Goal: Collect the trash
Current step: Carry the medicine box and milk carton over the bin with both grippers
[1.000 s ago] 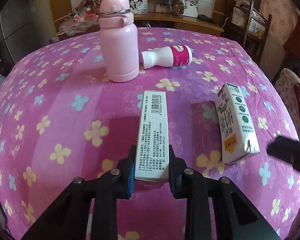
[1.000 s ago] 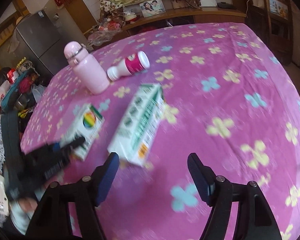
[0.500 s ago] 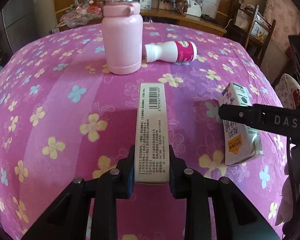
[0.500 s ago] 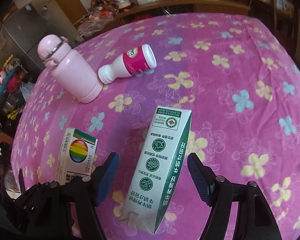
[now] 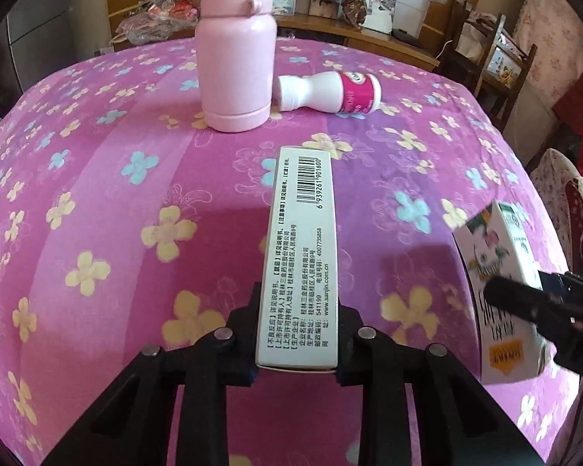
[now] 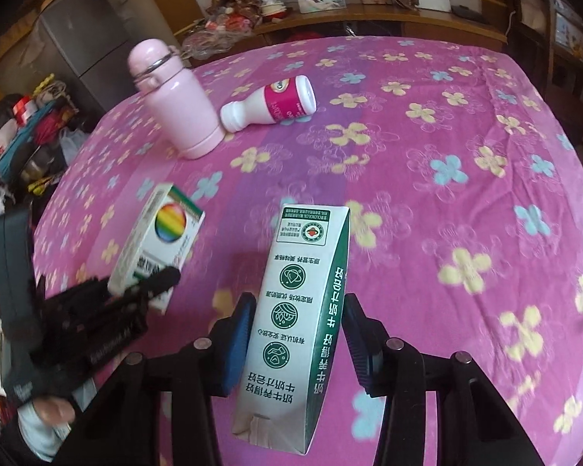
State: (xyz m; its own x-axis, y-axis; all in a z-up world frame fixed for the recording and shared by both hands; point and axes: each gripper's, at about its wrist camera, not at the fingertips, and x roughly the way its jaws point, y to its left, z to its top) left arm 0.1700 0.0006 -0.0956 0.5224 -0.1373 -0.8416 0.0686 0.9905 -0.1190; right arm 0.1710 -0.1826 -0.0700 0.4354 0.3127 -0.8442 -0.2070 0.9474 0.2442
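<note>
My left gripper (image 5: 297, 310) is shut on the near end of a long white medicine box (image 5: 303, 240) with a barcode, held just above the pink flowered tablecloth (image 5: 116, 233). The right wrist view shows that box (image 6: 159, 248) with a rainbow circle, in the left gripper (image 6: 136, 295). My right gripper (image 6: 291, 334) is closing on a white and green milk carton (image 6: 295, 291); its blue pads press both sides. The carton (image 5: 497, 256) appears blurred at the right edge with the right gripper (image 5: 524, 303) across it.
A tall pink flask (image 5: 235, 62) stands upright at the back of the table. A white and magenta yogurt bottle (image 5: 330, 91) lies on its side right of it. Wooden chairs, a shelf with photos and a grey fridge (image 6: 81, 46) surround the table.
The right gripper's jaws have narrowed from wide apart onto the milk carton, which has tilted up from lying flat. The left gripper keeps the medicine box and has closed in slightly on the flask.
</note>
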